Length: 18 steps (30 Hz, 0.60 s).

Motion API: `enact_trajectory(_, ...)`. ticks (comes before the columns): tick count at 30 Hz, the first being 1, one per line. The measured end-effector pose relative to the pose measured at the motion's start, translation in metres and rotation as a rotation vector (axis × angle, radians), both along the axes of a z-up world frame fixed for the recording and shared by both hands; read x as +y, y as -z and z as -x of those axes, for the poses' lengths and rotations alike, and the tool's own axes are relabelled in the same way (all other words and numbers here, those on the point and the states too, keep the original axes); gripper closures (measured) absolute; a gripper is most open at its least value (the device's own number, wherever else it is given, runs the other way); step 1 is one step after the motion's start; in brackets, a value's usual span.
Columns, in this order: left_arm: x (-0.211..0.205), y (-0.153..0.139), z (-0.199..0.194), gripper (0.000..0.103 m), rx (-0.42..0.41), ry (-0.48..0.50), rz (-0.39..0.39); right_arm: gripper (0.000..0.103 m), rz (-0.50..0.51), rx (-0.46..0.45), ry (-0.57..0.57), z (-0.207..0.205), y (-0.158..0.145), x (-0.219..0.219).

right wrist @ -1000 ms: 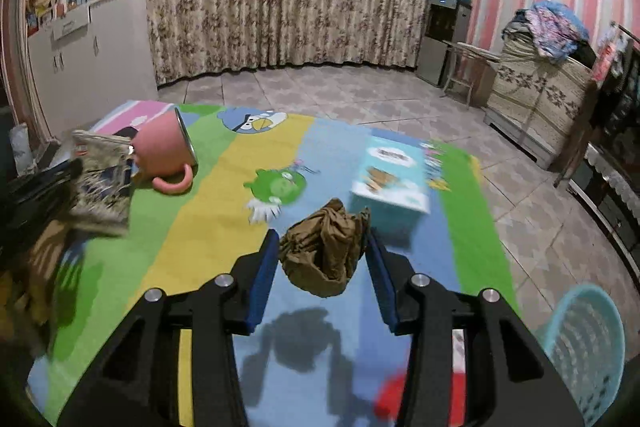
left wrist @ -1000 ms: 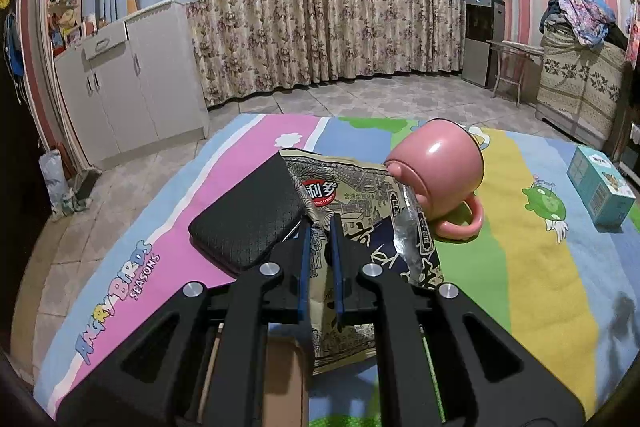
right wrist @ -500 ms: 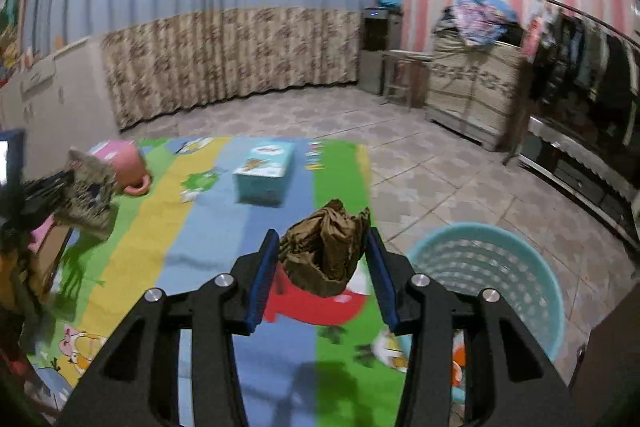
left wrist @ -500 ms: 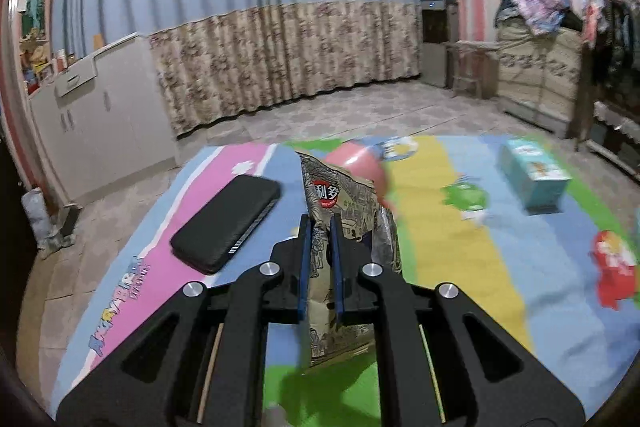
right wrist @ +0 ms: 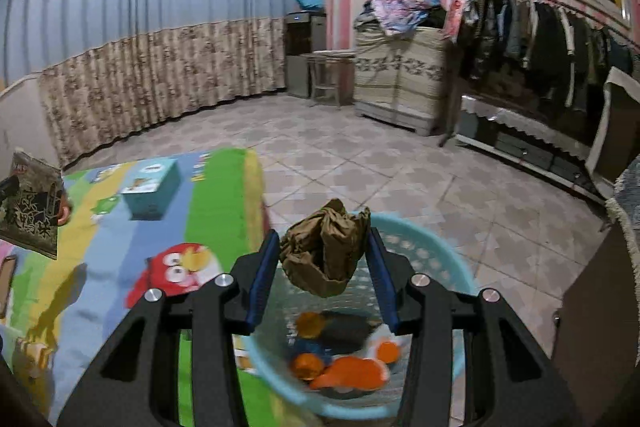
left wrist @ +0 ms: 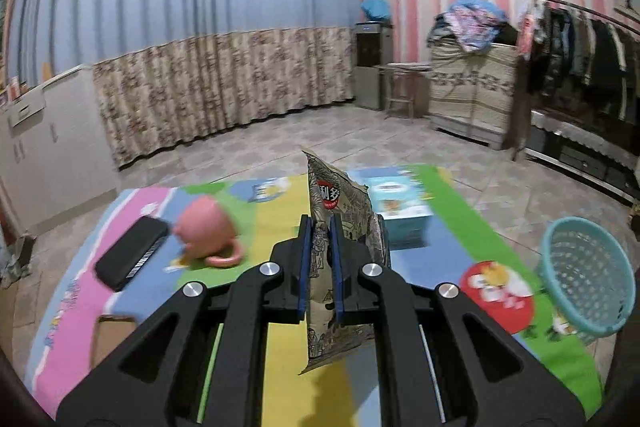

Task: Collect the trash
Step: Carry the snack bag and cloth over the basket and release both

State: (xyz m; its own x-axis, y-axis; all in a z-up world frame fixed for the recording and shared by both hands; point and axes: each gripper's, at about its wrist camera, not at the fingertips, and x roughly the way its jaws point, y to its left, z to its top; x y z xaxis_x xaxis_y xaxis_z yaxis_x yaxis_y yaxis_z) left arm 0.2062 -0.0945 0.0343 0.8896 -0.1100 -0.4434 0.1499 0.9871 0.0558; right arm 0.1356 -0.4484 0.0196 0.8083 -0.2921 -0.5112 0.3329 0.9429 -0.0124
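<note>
Crumpled brown paper [right wrist: 325, 255] sits pinched in the right claw [right wrist: 323, 269], hanging above the turquoise basket [right wrist: 448, 267] — spread squarely over its middle; left claw [left wrist: 320, 263] pinches the snack bag [left wrist: 340, 227].

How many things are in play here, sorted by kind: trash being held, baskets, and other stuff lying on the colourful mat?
Held trash: 2, snack bag and crumpled brown paper
Baskets: 1, teal basket
Mat items: 3, pink mug, black case, teal box
Total: 6
</note>
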Motion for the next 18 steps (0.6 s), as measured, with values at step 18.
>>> enact_trajectory(18, -0.197, 0.021, 0.026, 0.095, 0.058, 0.385, -0.011, 0.058, -0.105, 0.006, 0.115, 0.013, 0.017, -0.077)
